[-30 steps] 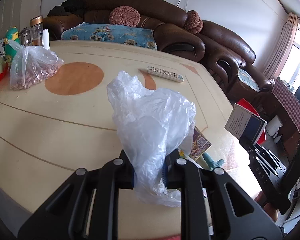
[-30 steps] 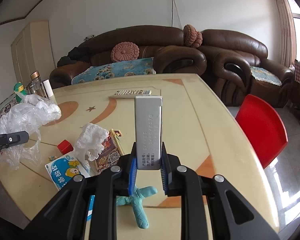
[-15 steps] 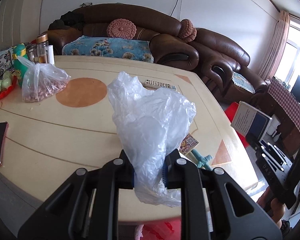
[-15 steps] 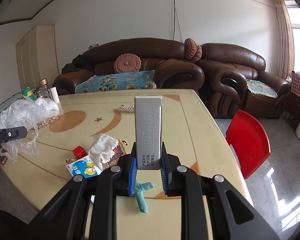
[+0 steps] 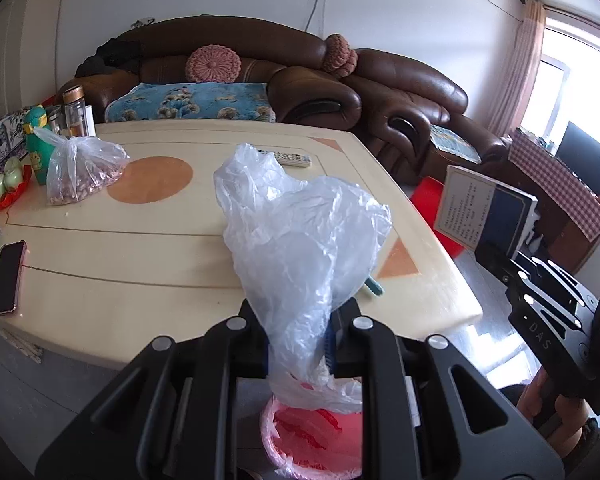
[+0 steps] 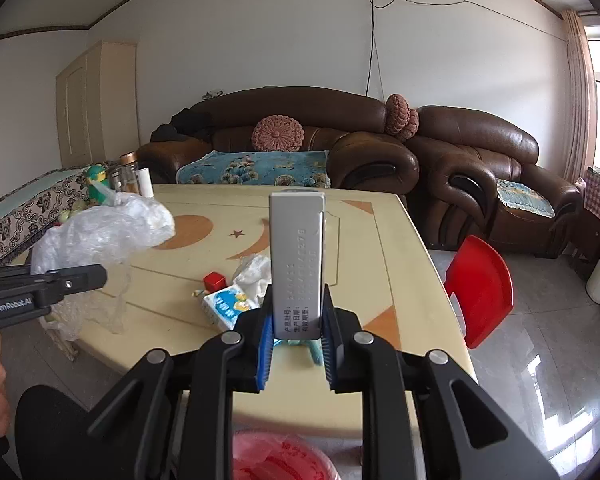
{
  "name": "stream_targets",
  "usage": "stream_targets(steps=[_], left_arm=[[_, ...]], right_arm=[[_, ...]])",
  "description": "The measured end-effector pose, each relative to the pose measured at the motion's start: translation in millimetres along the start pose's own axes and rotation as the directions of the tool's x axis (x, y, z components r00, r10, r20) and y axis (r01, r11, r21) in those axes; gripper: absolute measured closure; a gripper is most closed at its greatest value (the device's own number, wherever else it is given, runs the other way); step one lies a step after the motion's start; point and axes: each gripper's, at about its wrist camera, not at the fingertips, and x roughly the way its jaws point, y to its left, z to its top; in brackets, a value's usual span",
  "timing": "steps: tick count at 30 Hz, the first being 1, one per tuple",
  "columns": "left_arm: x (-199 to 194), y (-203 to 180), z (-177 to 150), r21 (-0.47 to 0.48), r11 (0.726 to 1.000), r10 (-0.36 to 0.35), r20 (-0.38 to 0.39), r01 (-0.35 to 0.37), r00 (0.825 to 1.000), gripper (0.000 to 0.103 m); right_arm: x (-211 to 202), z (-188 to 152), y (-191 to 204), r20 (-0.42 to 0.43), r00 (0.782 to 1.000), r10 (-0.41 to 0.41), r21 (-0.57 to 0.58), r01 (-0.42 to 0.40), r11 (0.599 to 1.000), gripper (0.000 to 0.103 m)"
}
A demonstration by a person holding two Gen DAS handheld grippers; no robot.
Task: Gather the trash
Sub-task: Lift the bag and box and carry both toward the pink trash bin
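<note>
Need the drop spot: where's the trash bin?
In both wrist views the red-lined bin sits on the floor beside the table, under both grippers.

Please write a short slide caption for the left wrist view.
Left gripper holds a crumpled plastic bag above the pink-lined bin, beside the table.

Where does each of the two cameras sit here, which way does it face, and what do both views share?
Left wrist: on the left gripper, facing across the table toward the sofa; its fingers pinch a clear plastic bag; the right gripper and the hand holding it show at the right edge.
Right wrist: on the right gripper, facing the same way, clamping a grey box; the left gripper shows at left.
Shared: table, sofa, bag, box and the pink bin below.
</note>
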Motion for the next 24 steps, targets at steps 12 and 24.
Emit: stream_targets(steps=[12,24], left_arm=[[-35,-31,-44,0.077,0.996,-0.033,-0.039,0.036,0.999,0.084],[-44,-51,-68,0.12,0.99,-0.061,-0.076,0.07,0.995,0.084]], right_arm=[[-60,-32,11,-0.04,0.999,0.004,0.007,-0.004,1.0,0.083],[-86,-52,12,-0.061,0.998,-0.007,0.004,0.007,1.0,0.083]])
